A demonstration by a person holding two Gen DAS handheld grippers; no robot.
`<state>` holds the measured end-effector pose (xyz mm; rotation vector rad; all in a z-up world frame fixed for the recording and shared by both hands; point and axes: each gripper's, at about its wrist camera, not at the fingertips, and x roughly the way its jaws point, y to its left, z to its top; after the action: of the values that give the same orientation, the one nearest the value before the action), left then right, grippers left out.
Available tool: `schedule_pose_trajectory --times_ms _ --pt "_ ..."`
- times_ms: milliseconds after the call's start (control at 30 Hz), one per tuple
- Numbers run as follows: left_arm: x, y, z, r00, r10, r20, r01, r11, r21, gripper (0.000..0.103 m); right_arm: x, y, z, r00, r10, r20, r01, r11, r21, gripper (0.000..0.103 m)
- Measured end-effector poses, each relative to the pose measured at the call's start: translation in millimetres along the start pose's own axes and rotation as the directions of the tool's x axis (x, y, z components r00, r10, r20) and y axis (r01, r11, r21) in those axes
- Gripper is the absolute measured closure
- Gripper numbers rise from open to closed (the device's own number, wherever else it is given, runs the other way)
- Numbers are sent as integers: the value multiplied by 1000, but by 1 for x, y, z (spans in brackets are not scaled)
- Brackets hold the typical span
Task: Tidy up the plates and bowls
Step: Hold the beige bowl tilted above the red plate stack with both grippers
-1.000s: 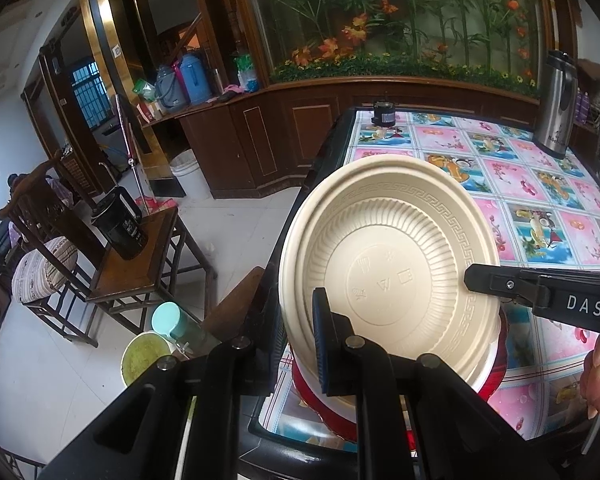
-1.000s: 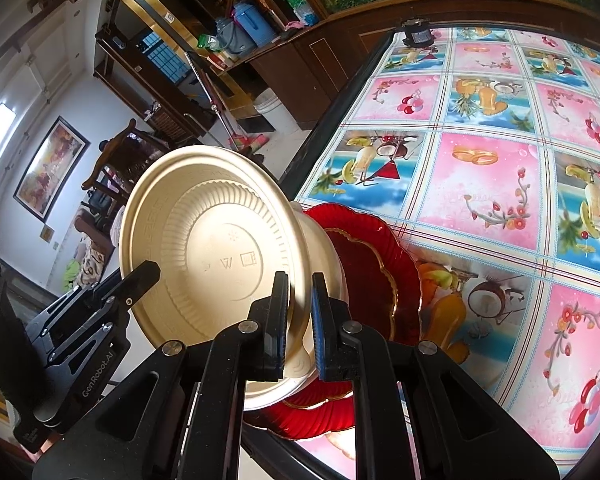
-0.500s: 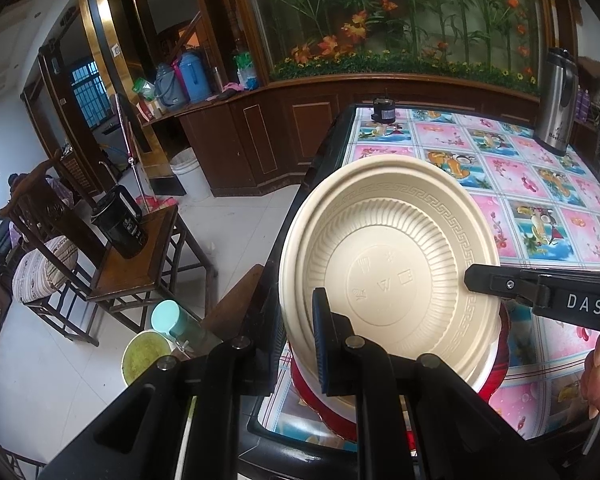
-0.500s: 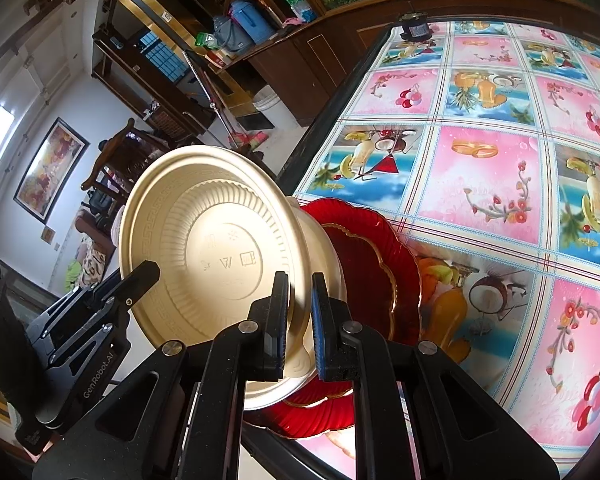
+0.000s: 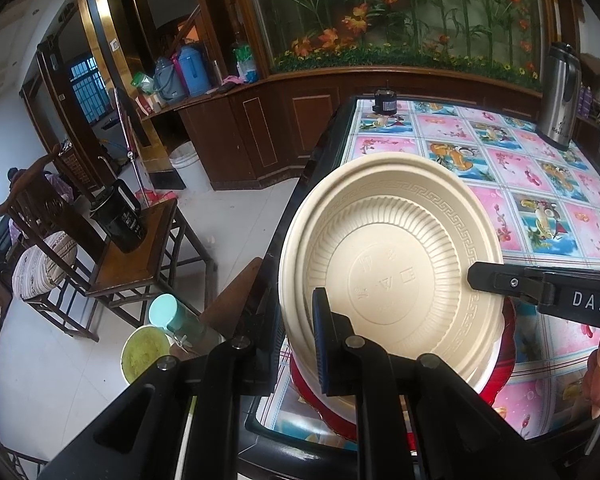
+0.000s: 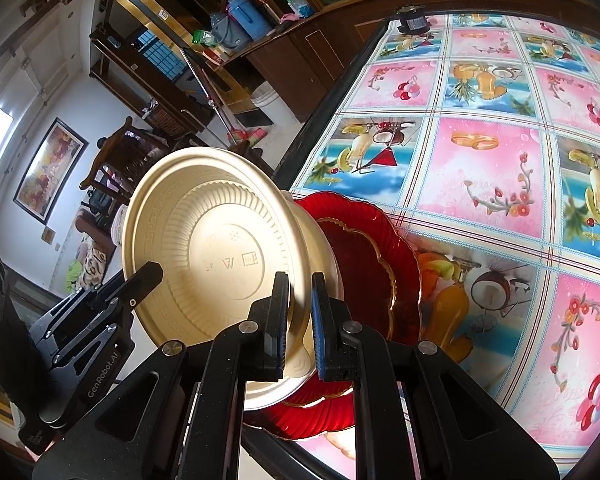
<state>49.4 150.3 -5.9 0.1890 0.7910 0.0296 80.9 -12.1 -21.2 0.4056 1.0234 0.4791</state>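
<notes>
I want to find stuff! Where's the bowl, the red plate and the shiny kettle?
bowl (image 5: 384,264), left wrist view, on its ribbed underside.
red plate (image 6: 372,272), right wrist view, on its inner face.
kettle (image 5: 560,92), left wrist view, on its steel body.

a lived-in home, a dining and sitting room. a table under a fruit-printed oilcloth fills the right half, a steel thermos jug at 2 o'clock. at 12 o'clock a dark wooden cabinet carries a glass case of artificial flowers. blue thermoses sit at 11 o'clock. carved wooden chairs stand at 9 o'clock on pale floor tiles, and a framed painting hangs on the wall.
</notes>
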Motion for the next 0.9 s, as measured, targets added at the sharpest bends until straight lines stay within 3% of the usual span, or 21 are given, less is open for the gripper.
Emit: schedule_pose_trajectory --times_ms 633,900 --pt "13 1 3 996 -28 -85 29 1000 9 89 1 -4 -1 1000 8 -17 -8 1000 16 93" --pt "21 10 7 976 -116 -184 112 993 -31 89 -4 -11 2 996 73 -45 -70 995 76 93"
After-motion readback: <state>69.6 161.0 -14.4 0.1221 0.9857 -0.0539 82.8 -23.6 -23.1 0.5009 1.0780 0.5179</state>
